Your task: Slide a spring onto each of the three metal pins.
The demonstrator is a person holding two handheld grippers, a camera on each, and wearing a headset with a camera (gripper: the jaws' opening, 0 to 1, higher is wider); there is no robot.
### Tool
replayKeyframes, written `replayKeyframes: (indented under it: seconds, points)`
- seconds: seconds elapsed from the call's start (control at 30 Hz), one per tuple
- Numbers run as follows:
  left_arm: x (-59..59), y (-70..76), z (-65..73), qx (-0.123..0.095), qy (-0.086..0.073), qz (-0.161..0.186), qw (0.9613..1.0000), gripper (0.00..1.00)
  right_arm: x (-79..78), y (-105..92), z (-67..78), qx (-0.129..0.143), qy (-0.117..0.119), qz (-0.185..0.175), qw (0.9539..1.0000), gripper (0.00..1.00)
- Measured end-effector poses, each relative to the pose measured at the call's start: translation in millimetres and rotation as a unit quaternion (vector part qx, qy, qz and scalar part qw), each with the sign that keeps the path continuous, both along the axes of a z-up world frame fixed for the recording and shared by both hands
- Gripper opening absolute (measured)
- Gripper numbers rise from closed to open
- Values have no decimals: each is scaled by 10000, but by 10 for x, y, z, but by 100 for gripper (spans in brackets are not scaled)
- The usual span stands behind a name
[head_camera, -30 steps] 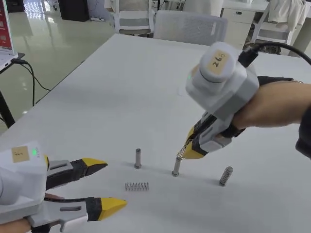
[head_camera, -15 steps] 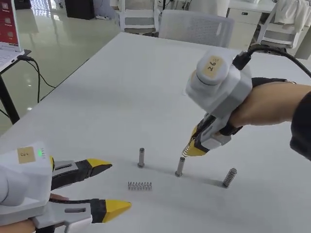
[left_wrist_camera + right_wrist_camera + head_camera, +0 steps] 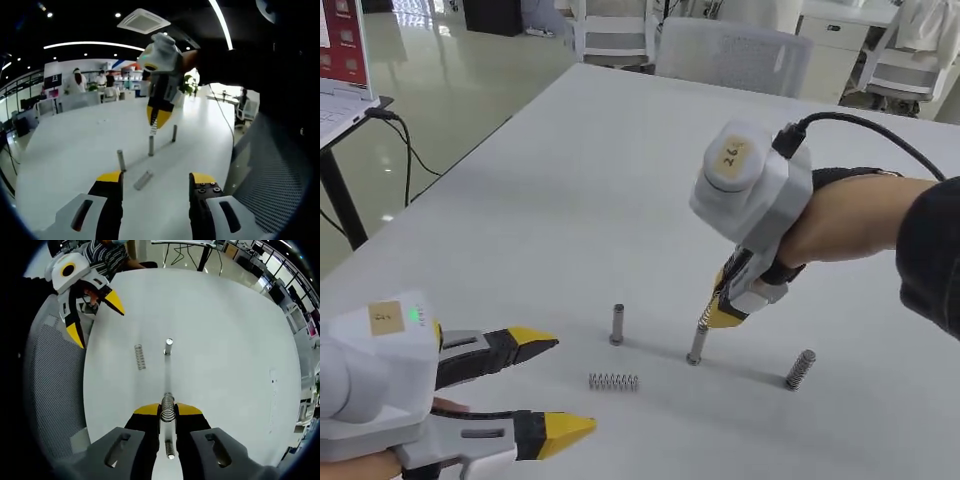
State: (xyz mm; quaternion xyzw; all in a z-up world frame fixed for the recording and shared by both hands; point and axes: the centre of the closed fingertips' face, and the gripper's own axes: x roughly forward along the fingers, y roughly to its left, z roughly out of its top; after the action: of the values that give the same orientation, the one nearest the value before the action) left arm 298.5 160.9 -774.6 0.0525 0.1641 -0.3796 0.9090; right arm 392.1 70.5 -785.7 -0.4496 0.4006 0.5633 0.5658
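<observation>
The right gripper [image 3: 722,316] is clamped on a spring [image 3: 705,318], pinching it near its upper coils so the lower end hangs free and points down at the top of the middle pin [image 3: 697,346]. That grip leaves the open end clear to swallow the pin, and the gripper is tilted so the spring lines up roughly with the upright shaft. In the right gripper view the coil sits squarely between the yellow tips. Whether its lowest turn has caught the pin's tip or only hovers over it is hard to tell from these angles. The three pins stand in a row toward the near end of the white table [image 3: 570,180], well in from its left edge. The right pin [image 3: 791,382] already wears a fitted spring [image 3: 803,363], while the left pin [image 3: 617,325] is bare. A loose spring [image 3: 614,381] lies flat on the table just on the near side of the left pin, presumably set there to be picked up for it. The left gripper [image 3: 558,388] hangs low over the near left part of the table with its jaws spread and nothing between them. It is aimed toward the loose spring, likely waiting its turn. By this layout, one pin is done, the second is being fitted and the third is untouched.
</observation>
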Motion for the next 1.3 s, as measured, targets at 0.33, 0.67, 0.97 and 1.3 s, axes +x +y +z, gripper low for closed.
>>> replayKeyframes:
  seconds: [0.33, 0.67, 0.97, 1.3]
  points:
    - [-1, 32, -10, -1, 16, 36, 10000, 47, 100, -2, -109, -120, 72, 5, 9999, 9]
    - [2, 35, -23, -5, 40, 53, 10000, 46, 120, -19, -224, -236, 164, -9, 9996, 9]
    - [12, 24, -30, -3, 53, 43, 10000, 45, 104, -23, -378, -322, 244, -49, 9992, 9]
    - [21, 25, -47, 1, 79, 42, 10000, 45, 73, -40, -568, -468, 180, 15, 9987, 9]
